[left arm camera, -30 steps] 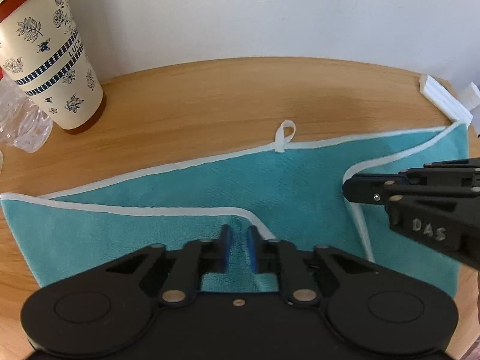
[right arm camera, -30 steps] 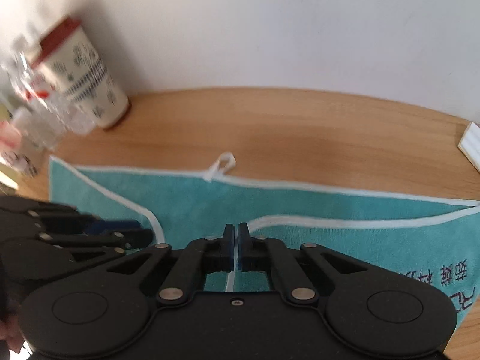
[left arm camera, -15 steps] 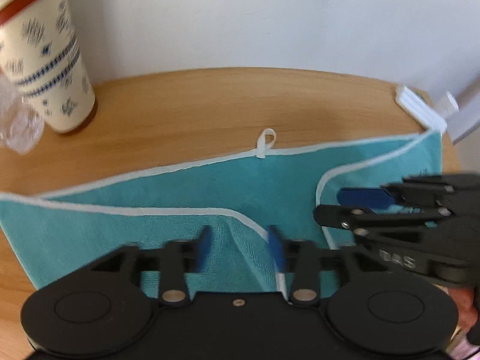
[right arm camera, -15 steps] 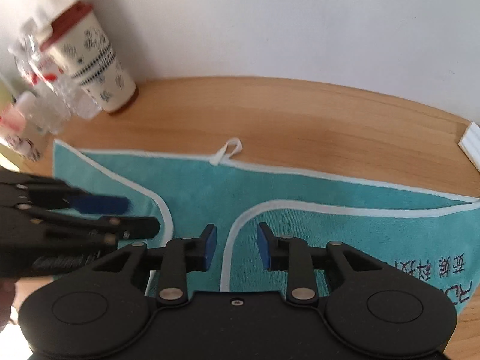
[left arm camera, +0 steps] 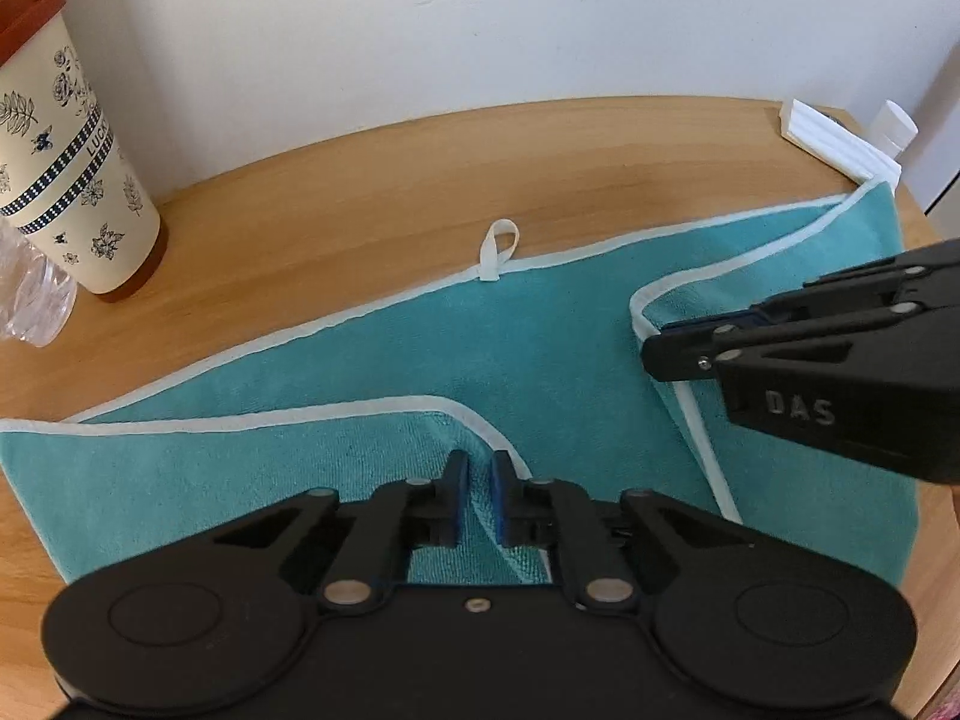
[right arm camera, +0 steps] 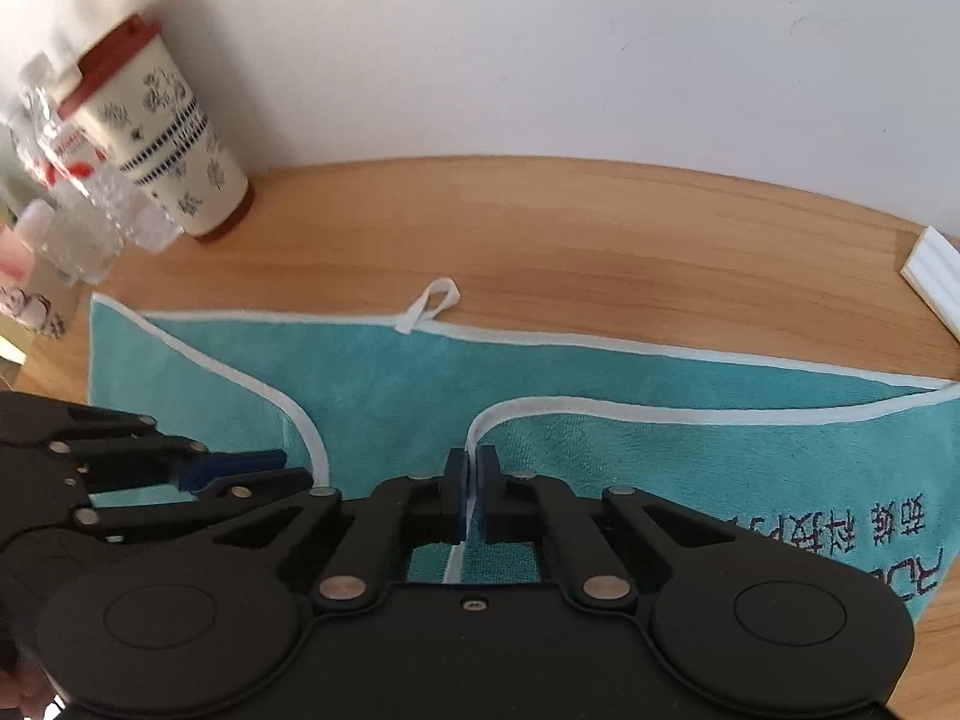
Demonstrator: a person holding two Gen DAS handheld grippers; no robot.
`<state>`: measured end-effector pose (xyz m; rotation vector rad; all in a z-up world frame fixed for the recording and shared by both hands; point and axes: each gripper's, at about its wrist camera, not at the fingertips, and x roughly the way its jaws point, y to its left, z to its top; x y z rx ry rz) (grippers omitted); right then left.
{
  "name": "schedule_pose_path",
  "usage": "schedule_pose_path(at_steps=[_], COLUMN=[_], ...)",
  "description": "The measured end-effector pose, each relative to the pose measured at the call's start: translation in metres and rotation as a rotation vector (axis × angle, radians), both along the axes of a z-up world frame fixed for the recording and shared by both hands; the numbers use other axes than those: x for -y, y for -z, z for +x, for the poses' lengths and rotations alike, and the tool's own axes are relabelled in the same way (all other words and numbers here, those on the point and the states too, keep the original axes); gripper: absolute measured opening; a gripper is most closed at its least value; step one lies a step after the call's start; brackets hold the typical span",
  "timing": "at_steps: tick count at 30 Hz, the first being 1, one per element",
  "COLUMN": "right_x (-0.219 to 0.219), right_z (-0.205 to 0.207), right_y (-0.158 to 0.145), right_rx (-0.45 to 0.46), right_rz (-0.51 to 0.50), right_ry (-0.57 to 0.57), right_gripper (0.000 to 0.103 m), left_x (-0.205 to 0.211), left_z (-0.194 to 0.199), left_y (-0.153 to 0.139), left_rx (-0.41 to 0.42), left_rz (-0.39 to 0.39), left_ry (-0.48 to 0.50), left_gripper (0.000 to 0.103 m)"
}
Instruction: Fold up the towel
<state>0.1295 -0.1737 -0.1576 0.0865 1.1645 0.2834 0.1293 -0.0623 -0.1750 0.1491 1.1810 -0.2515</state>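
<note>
Towel (left arm camera: 420, 360): blue-green with a white edge. It lies flat on the table and fills the middle and bottom of both views. Its two near corners are folded up over it.
Loop (left arm camera: 498, 249): a small white loop on the towel's far edge, in the middle of the frame, lying on the wood.
Left gripper (left arm camera: 475, 495): bottom middle of the left view. Its fingers are pressed close together on the left folded corner, pinching a ridge of cloth.
Right gripper (right arm camera: 472, 495): bottom middle of the right view. Its fingers are squeezed tight on the white edge of the right folded corner.
Writing (right arm camera: 888, 540): dark letters on the towel, lower right of the right view.
Table (left arm camera: 420, 180): light wood, with a white wall behind it.
Cup (left arm camera: 66, 144): cream with a flower print and a brown lid, upper left, well apart from the towel.
Bottle (left arm camera: 30, 294): clear crinkly plastic, just beside the cup at the left edge.
</note>
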Motion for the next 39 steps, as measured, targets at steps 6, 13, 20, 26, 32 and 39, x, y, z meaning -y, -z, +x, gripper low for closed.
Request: schedule_pose_path(at_steps=[6, 13, 20, 26, 32, 39], right_x=[0.004, 0.006, 0.005, 0.001, 0.002, 0.043], right_z=[0.01, 0.023, 0.031, 0.038, 0.039, -0.033], right_y=[-0.011, -0.01, -0.004, 0.008, 0.011, -0.043], right_rx=[0.023, 0.017, 0.013, -0.007, 0.022, 0.116], right_rz=[0.06, 0.126, 0.17, 0.177, 0.162, 0.012], right_ry=[0.061, 0.121, 0.163, 0.191, 0.174, 0.065], right_gripper=[0.002, 0.002, 0.002, 0.002, 0.013, 0.041], left_x=[-0.009, -0.018, -0.019, -0.015, -0.017, -0.051], left_z=[0.005, 0.026, 0.044, 0.057, 0.057, 0.015], left_y=[-0.01, -0.018, -0.016, -0.001, 0.002, -0.037], left_rx=[0.038, 0.065, 0.084, 0.063, 0.017, 0.08], left_rz=[-0.035, -0.089, -0.141, -0.172, -0.157, -0.152], left_ry=[-0.063, -0.14, -0.181, -0.198, -0.19, -0.163], left_gripper=[0.004, 0.004, 0.004, 0.004, 0.036, 0.052])
